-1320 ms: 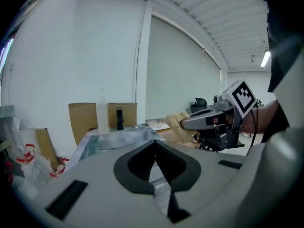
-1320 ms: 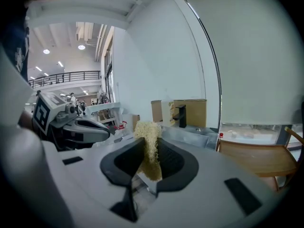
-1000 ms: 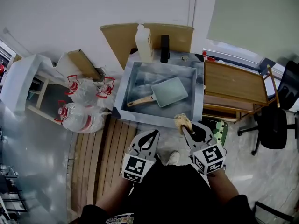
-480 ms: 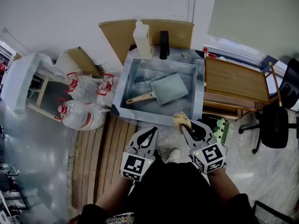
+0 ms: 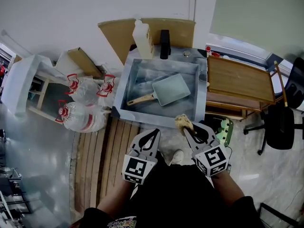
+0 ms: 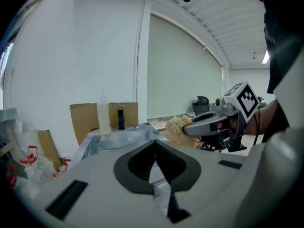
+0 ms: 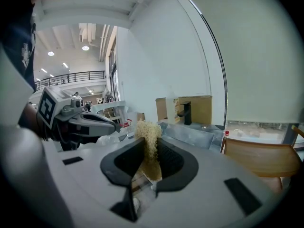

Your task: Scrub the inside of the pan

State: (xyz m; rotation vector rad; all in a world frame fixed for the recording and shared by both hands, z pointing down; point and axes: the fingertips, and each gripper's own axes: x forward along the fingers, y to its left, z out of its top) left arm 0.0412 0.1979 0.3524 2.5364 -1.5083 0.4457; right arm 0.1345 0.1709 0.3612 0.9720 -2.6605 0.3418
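A square grey-green pan (image 5: 169,90) with a wooden handle lies flat inside the steel sink (image 5: 124,86). My right gripper (image 5: 186,130) hovers just in front of the sink's near rim, shut on a tan fibrous scrubber (image 5: 183,123) whose tuft (image 7: 148,133) sticks up between the jaws. My left gripper (image 5: 155,135) hangs beside it to the left, shut with nothing in it; in the left gripper view its jaws meet at the tip (image 6: 155,144). Both grippers stay short of the pan.
A white soap bottle (image 5: 142,38) and a black faucet (image 5: 164,44) stand at the sink's back edge. A wooden table (image 5: 237,81) sits right of the sink, tied plastic bags (image 5: 83,104) to its left, a black chair (image 5: 280,126) at far right.
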